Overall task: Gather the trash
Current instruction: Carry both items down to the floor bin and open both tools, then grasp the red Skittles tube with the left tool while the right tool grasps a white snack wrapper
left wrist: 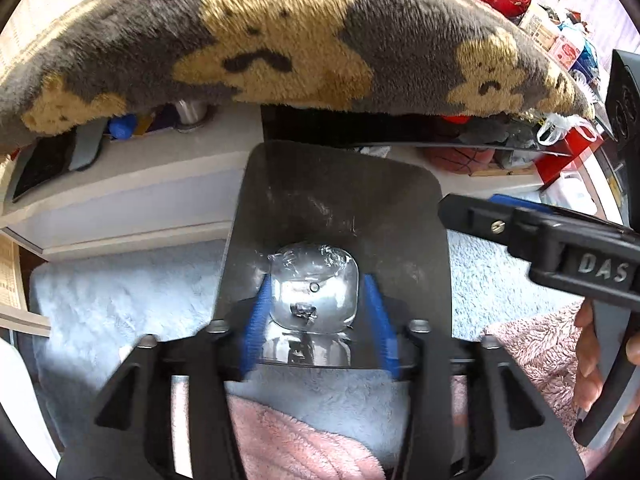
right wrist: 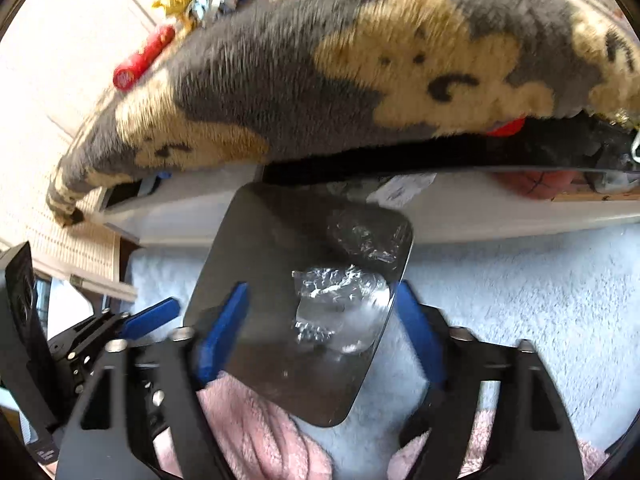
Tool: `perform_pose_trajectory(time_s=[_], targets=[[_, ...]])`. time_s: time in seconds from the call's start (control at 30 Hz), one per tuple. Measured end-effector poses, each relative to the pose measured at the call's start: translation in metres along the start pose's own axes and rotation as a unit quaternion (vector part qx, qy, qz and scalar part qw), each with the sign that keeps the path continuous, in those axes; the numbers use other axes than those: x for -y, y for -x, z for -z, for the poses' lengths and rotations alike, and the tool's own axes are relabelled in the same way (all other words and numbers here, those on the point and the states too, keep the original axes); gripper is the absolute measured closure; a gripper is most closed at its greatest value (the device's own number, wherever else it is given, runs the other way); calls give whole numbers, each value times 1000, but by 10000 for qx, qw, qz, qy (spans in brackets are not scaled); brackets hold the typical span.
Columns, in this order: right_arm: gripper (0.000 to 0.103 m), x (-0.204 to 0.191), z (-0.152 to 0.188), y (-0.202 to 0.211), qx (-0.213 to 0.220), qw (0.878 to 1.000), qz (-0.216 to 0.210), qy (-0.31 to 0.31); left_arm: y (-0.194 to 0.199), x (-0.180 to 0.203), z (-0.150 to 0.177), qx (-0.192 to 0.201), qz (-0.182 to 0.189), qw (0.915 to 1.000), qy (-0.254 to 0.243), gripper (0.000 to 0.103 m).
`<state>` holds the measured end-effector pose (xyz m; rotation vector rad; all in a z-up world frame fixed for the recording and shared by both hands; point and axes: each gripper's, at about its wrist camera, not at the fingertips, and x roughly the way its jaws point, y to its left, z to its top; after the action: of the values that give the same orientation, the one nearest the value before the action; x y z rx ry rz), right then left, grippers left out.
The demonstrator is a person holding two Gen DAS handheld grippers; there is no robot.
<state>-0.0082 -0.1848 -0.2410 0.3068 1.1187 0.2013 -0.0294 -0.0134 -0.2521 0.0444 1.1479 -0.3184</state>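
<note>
While the left claw point(left wrist: 316, 316) pinches a crumpled clear plastic wrapper point(left wrist: 314, 296) at lower centre over a dark tray point(left wrist: 340, 192), the right claw point(right wrist: 320, 320) stands spread — wrapper and tray between its fingers, bear-print blanket point(right wrist: 360, 60) above.

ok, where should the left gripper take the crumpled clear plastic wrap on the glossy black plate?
Pinch the crumpled clear plastic wrap across its raised, bunched middle, coming in low from the near edge of the glossy black plate. In the left wrist view the wad sits centred on the left gripper's line. The plate looks flat and slick, so thin film edges would likely slip.
</note>
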Motion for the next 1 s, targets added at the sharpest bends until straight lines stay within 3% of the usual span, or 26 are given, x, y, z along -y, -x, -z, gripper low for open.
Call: perform_pose_trajectory(time_s=[0.07,0.2,0.67,1.0], targets=[[4,0,-4,9,214,9998,30,-38,9,-2,-3,130,-86,9999,-5,33],[3,-2,-14,26,532,9984,161,31,27,-6,-12,361,-219,9991,16,10],[3,-17,-109,91,1447,9892,158,190,79,-38,-79,1137,-460,9923,165,8],[6,-37,-181,89,1582,9872,-117,156,88,-58,-145,1506,-647,9864,136,8]])
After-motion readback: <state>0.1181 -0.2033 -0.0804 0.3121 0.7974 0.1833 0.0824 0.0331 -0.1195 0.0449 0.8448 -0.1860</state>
